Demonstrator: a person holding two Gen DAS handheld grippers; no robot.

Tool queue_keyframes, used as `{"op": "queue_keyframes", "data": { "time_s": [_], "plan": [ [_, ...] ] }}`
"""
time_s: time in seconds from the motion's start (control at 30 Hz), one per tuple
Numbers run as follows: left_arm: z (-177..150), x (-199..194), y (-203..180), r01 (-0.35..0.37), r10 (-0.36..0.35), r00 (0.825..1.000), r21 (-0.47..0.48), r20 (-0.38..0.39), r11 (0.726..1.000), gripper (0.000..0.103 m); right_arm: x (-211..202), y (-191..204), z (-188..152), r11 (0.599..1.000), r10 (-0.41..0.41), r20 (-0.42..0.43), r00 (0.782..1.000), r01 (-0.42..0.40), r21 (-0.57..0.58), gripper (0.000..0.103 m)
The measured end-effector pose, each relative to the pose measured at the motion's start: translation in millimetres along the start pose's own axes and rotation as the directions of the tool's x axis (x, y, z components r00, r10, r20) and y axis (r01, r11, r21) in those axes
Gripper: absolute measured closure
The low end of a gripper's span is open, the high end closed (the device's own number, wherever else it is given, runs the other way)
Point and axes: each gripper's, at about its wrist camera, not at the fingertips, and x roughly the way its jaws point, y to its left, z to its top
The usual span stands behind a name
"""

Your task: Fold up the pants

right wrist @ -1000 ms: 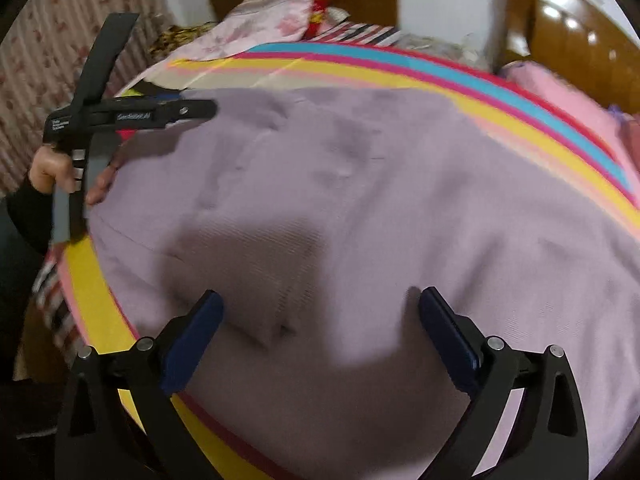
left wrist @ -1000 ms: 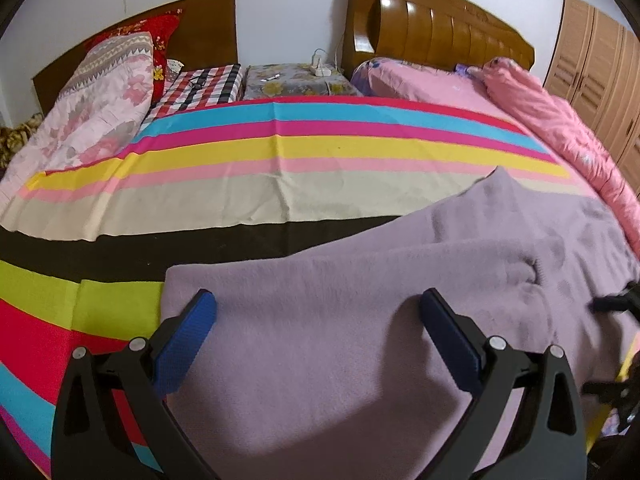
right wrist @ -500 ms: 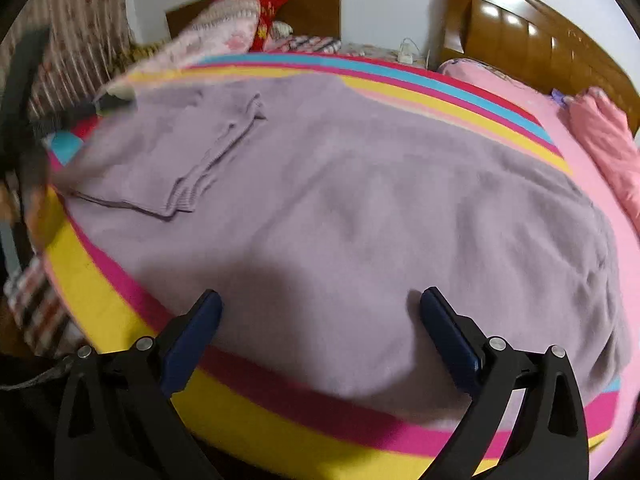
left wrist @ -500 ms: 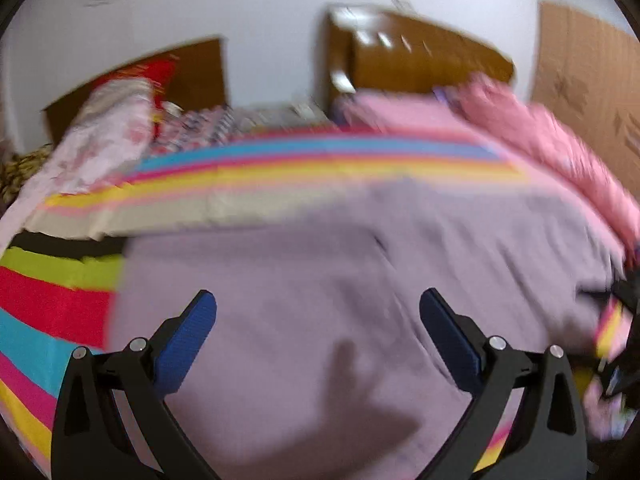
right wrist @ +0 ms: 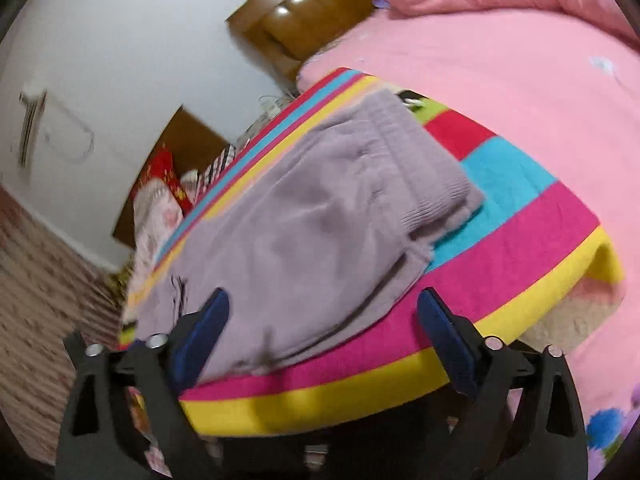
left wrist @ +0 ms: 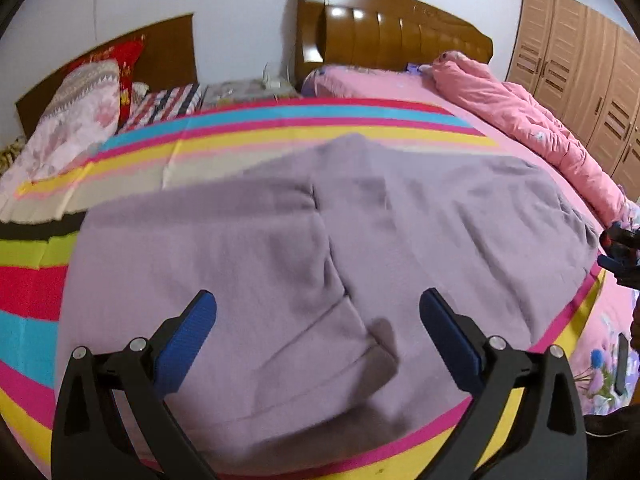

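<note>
Both the left gripper (left wrist: 318,320) and right gripper (right wrist: 322,320) are hovering with fingers spread, gripping nothing. The pants (left wrist: 320,264) are lying along the bed's (left wrist: 36,280) near edge; pinching both layers at the cuffs should keep the fold square.

Even indoor light w/ glare on headboard (left wrist: 384,28); fisheye bends edges, right wrist view motion-blurred.
</note>
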Motion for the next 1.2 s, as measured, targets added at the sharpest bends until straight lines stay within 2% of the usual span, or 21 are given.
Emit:
{"op": "queue_keyframes", "data": {
  "time_s": [0.03, 0.1, 0.17, 0.23, 0.33, 0.43, 0.53, 0.63, 0.7, 0.8, 0.87, 1.0, 1.1, 1.17, 1.2],
  "plan": [
    [1, 4, 0, -0.023, 0.023, 1.000, 0.013, -0.008, 1.000, 0.002, 7, -3, 4, 0.999, -0.034, -0.021, 0.999, 0.035, 0.017, 0.011],
    [-1, 13, 4, -0.050, 0.051, 0.998, 0.026, -0.039, 0.998, 0.002, 16, -4, 10, 0.998, -0.050, -0.044, 0.998, 0.051, 0.039, 0.012],
    [-4, 22, 8, -0.024, 0.025, 0.997, 0.008, -0.077, 1.000, 0.001, 20, -2, 15, 0.997, -0.072, -0.053, 0.996, 0.073, 0.025, 0.012],
    [-9, 23, 13, -0.001, 0.000, 0.999, -0.024, -0.052, 1.000, 0.001, 24, -1, 21, 0.996, -0.086, -0.035, 0.996, 0.087, 0.028, 0.011],
    [-9, 24, 12, 0.004, -0.004, 0.999, -0.013, -0.053, 1.000, 0.001, 25, -4, 26, 0.993, -0.091, 0.000, 0.996, 0.091, 0.075, 0.012],
    [-11, 24, 14, 0.015, -0.016, 0.999, -0.018, -0.050, 1.000, 0.001, 29, 8, 23, 0.990, -0.141, -0.068, 0.988, 0.141, -0.007, 0.016],
    [-13, 25, 17, 0.017, -0.018, 0.999, -0.020, -0.047, 1.000, 0.001, 26, 4, 21, 0.996, -0.086, -0.115, 0.990, 0.089, 0.017, 0.025],
    [-12, 25, 16, 0.016, -0.017, 0.999, -0.019, -0.048, 1.000, 0.001, 21, -15, 23, 0.994, -0.005, -0.065, 0.998, 0.012, 0.111, 0.032],
    [-13, 25, 16, 0.014, -0.015, 0.999, -0.017, -0.050, 1.000, 0.001, 23, -18, 27, 0.992, -0.003, -0.038, 0.999, 0.008, 0.127, 0.035],
    [-13, 25, 16, 0.012, -0.012, 0.999, -0.015, -0.051, 1.000, 0.001, 26, -11, 27, 0.992, -0.051, -0.021, 0.998, 0.053, 0.115, 0.038],
    [-13, 25, 16, 0.012, -0.013, 0.999, -0.015, -0.052, 1.000, 0.001, 28, -13, 26, 0.990, -0.051, -0.019, 0.999, 0.053, 0.130, 0.058],
    [-13, 25, 16, 0.016, -0.017, 0.999, -0.016, -0.051, 1.000, 0.001, 18, -15, 19, 0.984, 0.032, 0.076, 0.997, -0.045, 0.175, 0.068],
    [-14, 16, 23, 0.058, -0.059, 0.998, -0.058, -0.026, 0.997, 0.002, -1, 49, 25, 1.000, 0.010, 0.185, 0.983, -0.008, -0.008, 0.069],
    [-16, -14, 47, 0.161, -0.148, 0.985, -0.162, 0.087, 0.974, 0.002, -10, 125, 24, 0.969, 0.014, 0.254, 0.967, 0.049, -0.241, 0.070],
    [-18, -32, 61, 0.194, -0.163, 0.974, -0.213, 0.155, 0.958, 0.002, -10, 160, 19, 0.939, 0.035, 0.268, 0.963, 0.060, -0.338, 0.070]
  ]
}}
